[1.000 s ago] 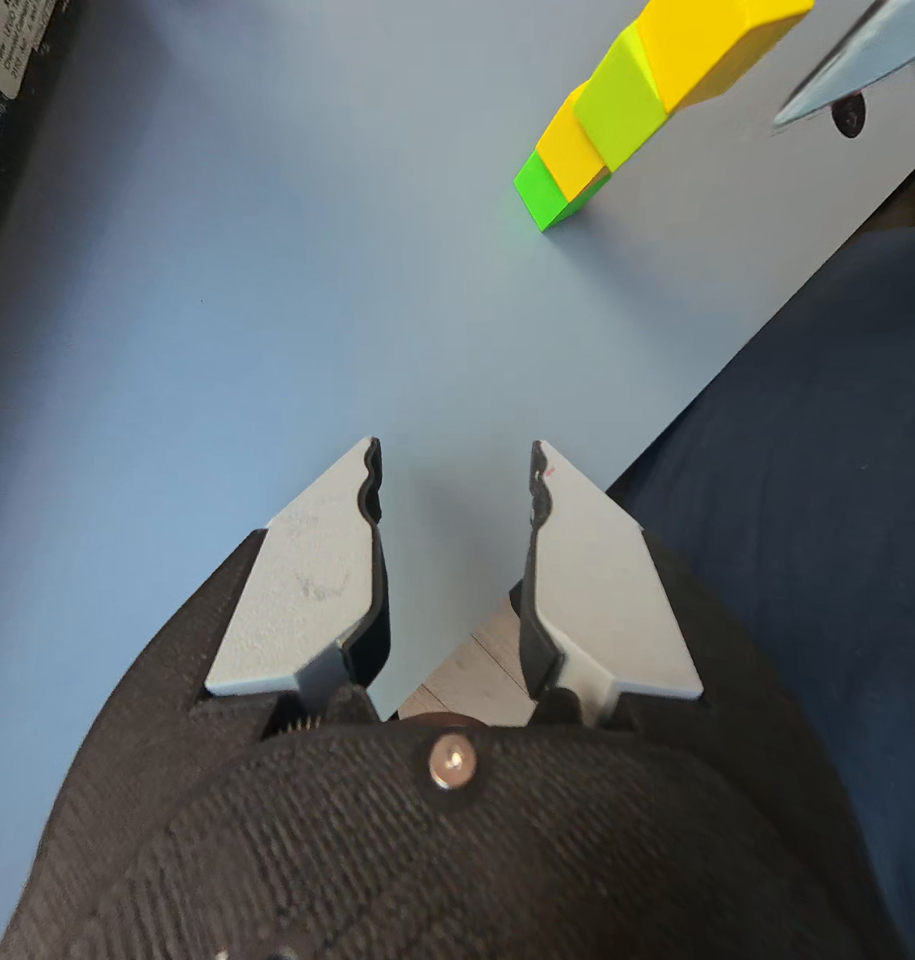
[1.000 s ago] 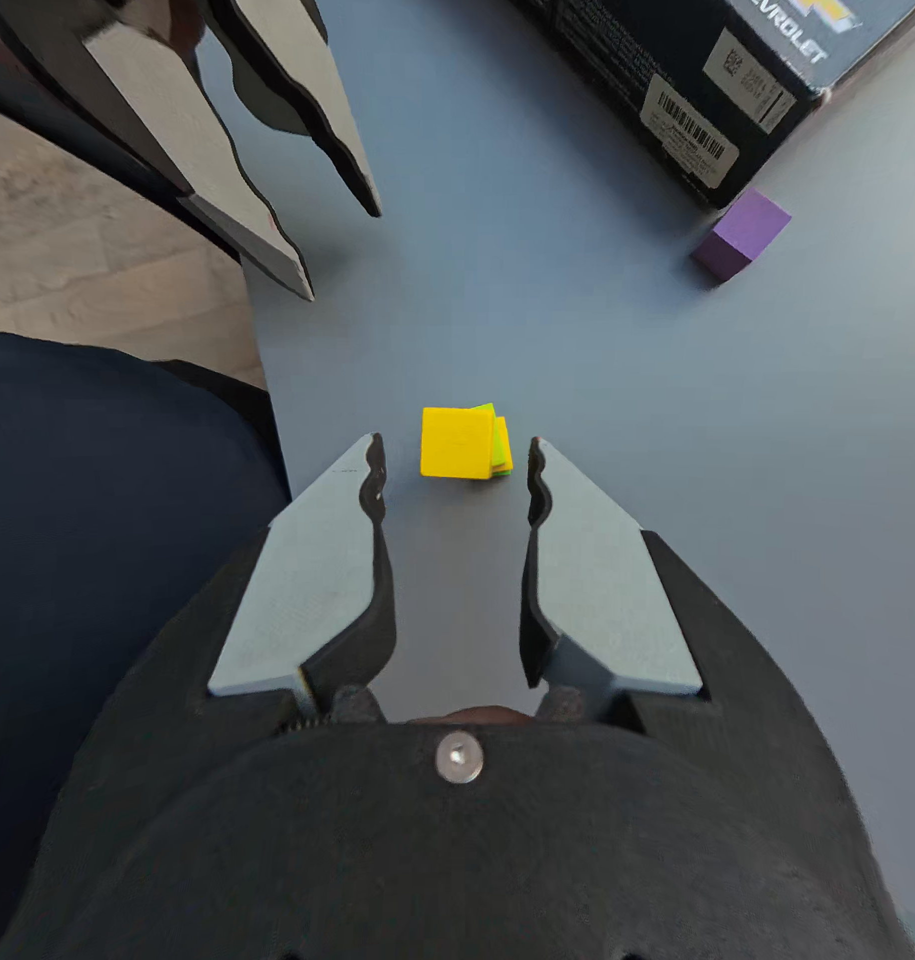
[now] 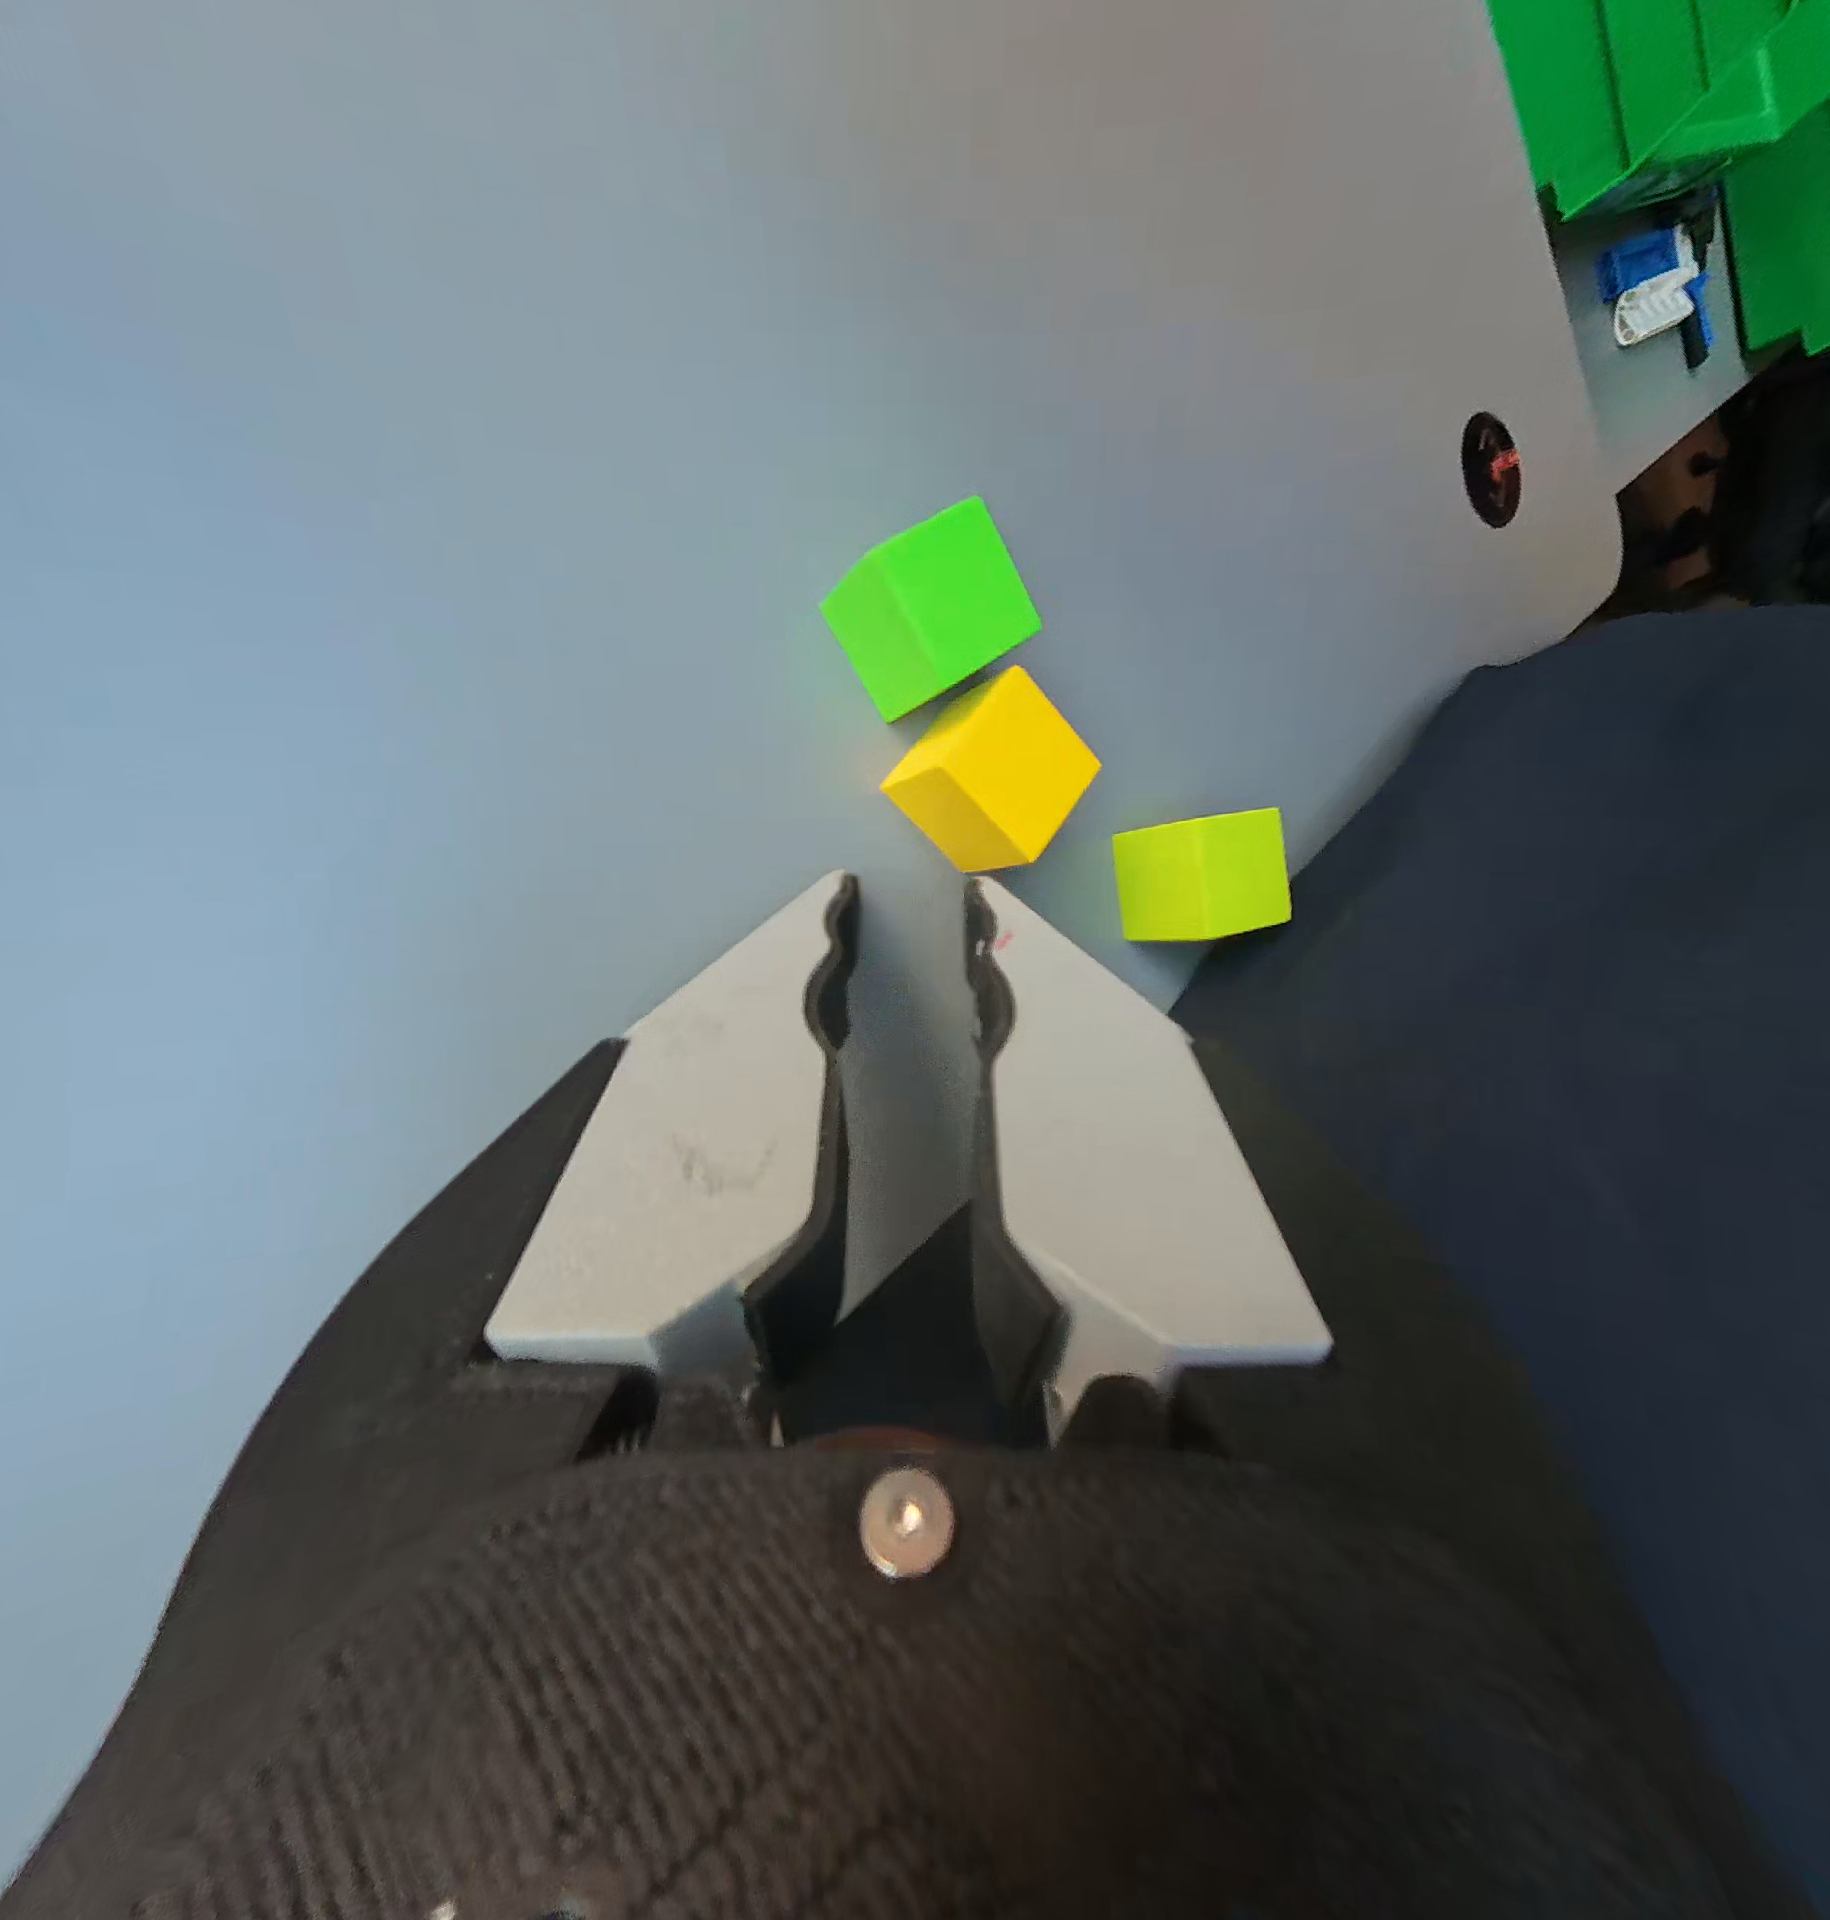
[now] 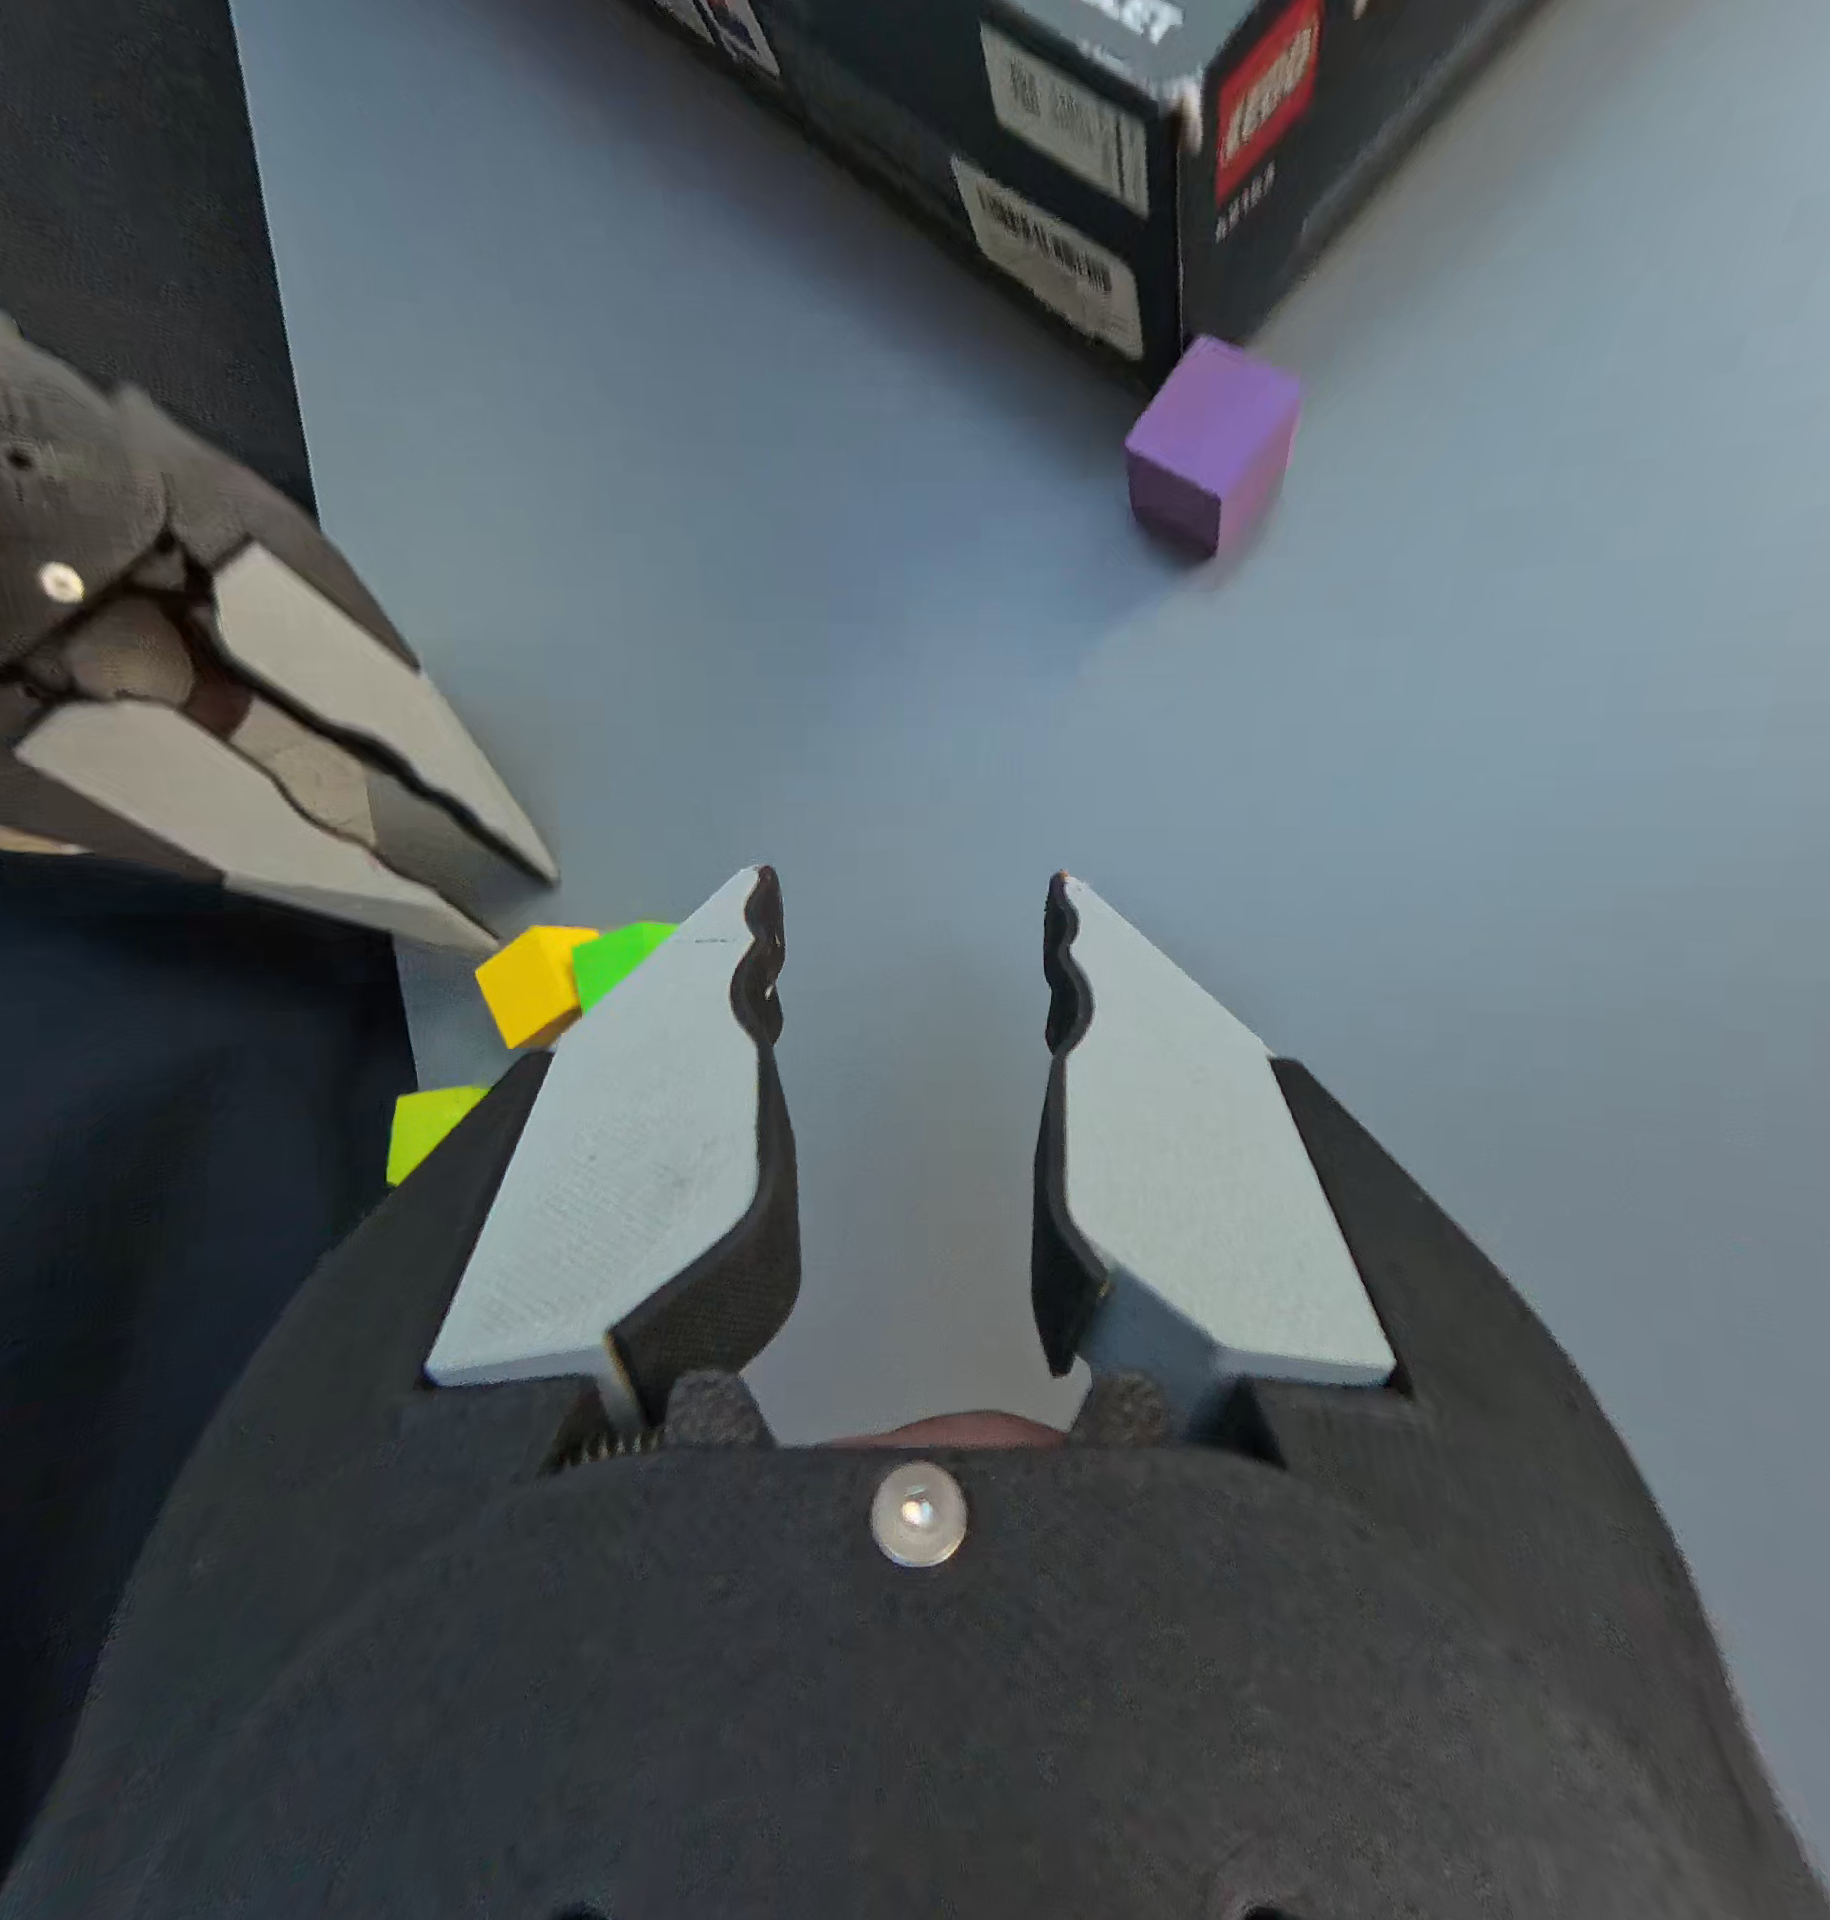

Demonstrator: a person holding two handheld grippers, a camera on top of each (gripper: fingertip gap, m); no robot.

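Observation:
Three cubes lie loose on the grey-blue table [image 3: 371, 520] near its edge: a green cube [image 3: 930, 608], a yellow cube [image 3: 994, 769] and a lime cube [image 3: 1202, 875]. My left gripper [image 3: 911, 899] hovers just short of the yellow cube. Its jaws are narrow but apart, with only table between them. My right gripper [image 4: 911, 883] is wide open and empty over bare table. The yellow cube [image 4: 526, 982], green cube [image 4: 610, 961] and lime cube [image 4: 428, 1127] sit to its left, partly behind its left finger. The left gripper [image 4: 516, 912] shows there just above the cubes.
A purple cube [image 4: 1212, 447] lies beside a black cardboard box [image 4: 1077, 156] at the far side. Green bins [image 3: 1721, 125] and a blue and white part [image 3: 1654, 296] stand at the far right. A person's dark blue clothing [image 3: 1617, 1039] borders the table edge. Across from one pair of fingers to the other is roughly 15 centimetres. My left gripper's tips are some 5 centimetres from the green cube [image 3: 930, 608]. It turns up in the right wrist view [image 4: 615, 953] as well.
The cubes that stood stacked now lie apart on the table. My left gripper has come close to them and its jaws have narrowed on air. My right gripper has swung away to the right.

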